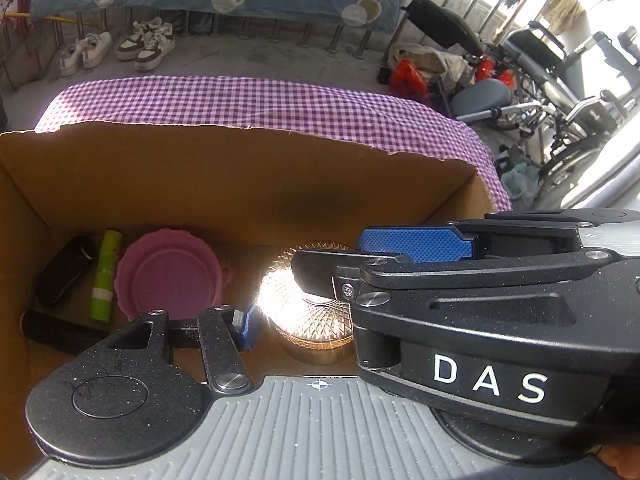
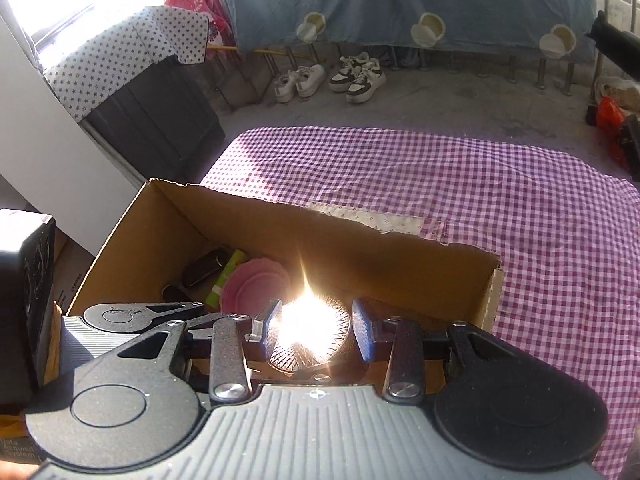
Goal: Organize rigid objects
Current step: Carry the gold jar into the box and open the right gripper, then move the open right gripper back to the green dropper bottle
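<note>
The cut-glass dish (image 2: 308, 336), low in the cardboard box (image 2: 384, 264) near its front wall, sits clamped in your right hand-held gripper (image 2: 316, 330); set it flat beside the pink lid (image 1: 172, 276), left hand-held gripper (image 1: 352, 280) apart, on the checked surface (image 2: 480, 200).

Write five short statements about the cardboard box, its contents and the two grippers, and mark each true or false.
1. The pink dish lies inside the cardboard box. True.
2. The patterned glass dish sits between the right gripper fingers. True.
3. The green tube lies on the checked cloth outside the box. False: it lies in the box, beside the pink dish.
4. The box stands on bare floor. False: it stands on the checked cloth.
5. The left gripper grips the pink dish. False: it is at the glass dish.
</note>
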Demonstrator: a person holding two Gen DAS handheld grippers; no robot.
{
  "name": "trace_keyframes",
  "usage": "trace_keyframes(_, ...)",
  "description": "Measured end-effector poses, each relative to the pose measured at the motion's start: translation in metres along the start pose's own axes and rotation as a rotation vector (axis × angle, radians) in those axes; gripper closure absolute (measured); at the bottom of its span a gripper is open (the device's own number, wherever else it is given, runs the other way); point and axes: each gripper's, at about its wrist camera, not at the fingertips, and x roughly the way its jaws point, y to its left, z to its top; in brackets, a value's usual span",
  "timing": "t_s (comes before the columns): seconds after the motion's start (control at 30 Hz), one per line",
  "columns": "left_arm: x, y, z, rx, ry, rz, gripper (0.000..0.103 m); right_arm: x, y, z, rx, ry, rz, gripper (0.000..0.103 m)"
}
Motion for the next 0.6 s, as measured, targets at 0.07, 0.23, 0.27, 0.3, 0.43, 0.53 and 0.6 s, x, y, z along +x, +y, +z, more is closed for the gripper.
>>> trace_keyframes(0.07, 0.002, 0.003, 0.001, -0.013, 0.024, -0.014, 0.046, 0.001, 0.000, 0.000, 0.002, 0.005, 0.005, 0.062)
trace_keyframes(0.23, -0.003, 0.005, -0.002, -0.016, 0.003, -0.037, 0.042, -0.001, 0.002, 0.000, -0.005, -0.025, 0.002, 0.062)
trace_keyframes(0.27, -0.005, 0.004, -0.002, -0.008, -0.011, -0.039, 0.041, -0.004, 0.003, -0.001, -0.004, -0.037, 0.005, 0.062)
trace_keyframes(0.3, -0.008, 0.002, -0.002, 0.002, -0.025, -0.042, 0.040, -0.008, 0.004, -0.002, -0.002, -0.048, 0.006, 0.062)
trace_keyframes(0.43, -0.025, -0.009, -0.011, 0.051, -0.103, -0.025, 0.028, -0.038, 0.007, -0.007, 0.018, -0.121, 0.011, 0.062)
trace_keyframes(0.53, -0.046, -0.017, -0.021, 0.091, -0.151, -0.042, 0.027, -0.071, 0.010, -0.020, 0.047, -0.191, 0.028, 0.062)
trace_keyframes(0.6, -0.066, -0.023, -0.031, 0.115, -0.201, -0.062, 0.024, -0.097, 0.014, -0.032, 0.062, -0.245, 0.037, 0.062)
